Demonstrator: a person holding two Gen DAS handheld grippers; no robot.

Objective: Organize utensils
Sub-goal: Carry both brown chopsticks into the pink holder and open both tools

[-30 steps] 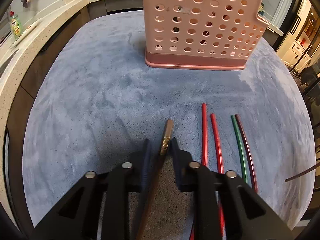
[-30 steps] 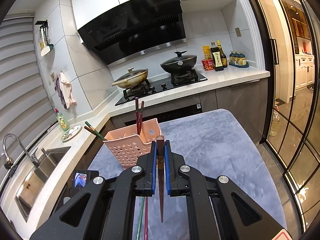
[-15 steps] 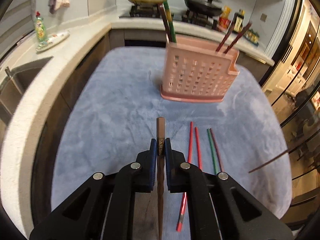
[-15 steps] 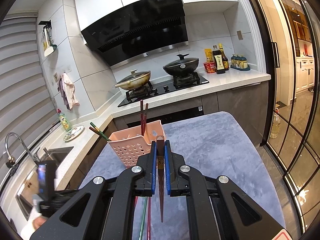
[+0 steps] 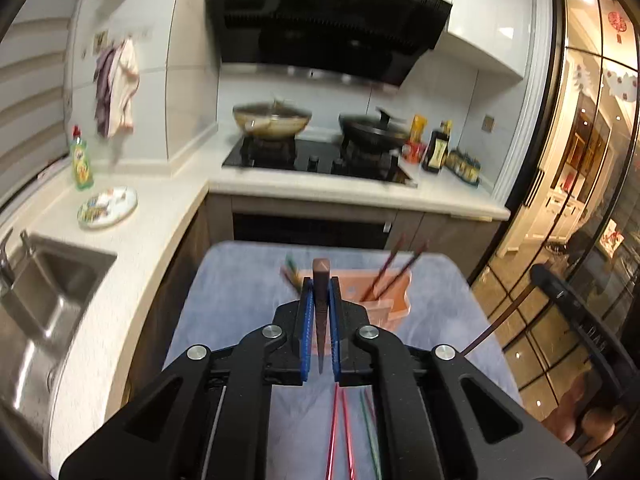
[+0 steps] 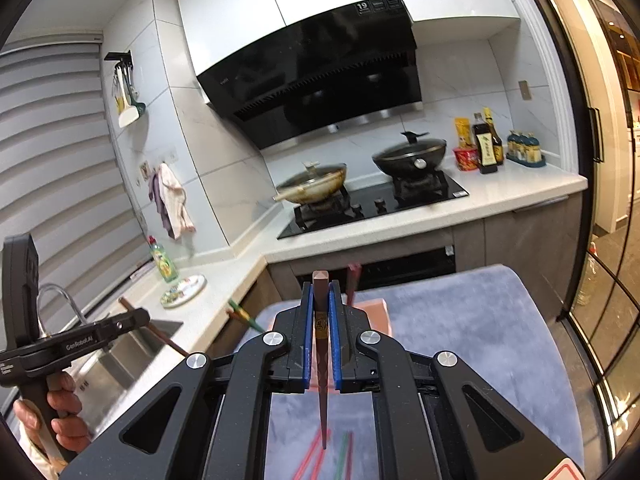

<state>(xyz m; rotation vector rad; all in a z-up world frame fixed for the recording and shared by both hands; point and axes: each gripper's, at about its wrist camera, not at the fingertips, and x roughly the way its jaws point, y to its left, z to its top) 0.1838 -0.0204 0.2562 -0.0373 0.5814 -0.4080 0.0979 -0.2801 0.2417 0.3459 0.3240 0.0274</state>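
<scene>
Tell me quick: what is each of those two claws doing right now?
Left gripper: shut on a brown chopstick.
Right gripper: shut on another brown chopstick.

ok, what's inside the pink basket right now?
The pink basket holds two dark red chopsticks on its right side and a green-and-brown pair on its left. The left gripper covers its middle, so the contents there are hidden.
</scene>
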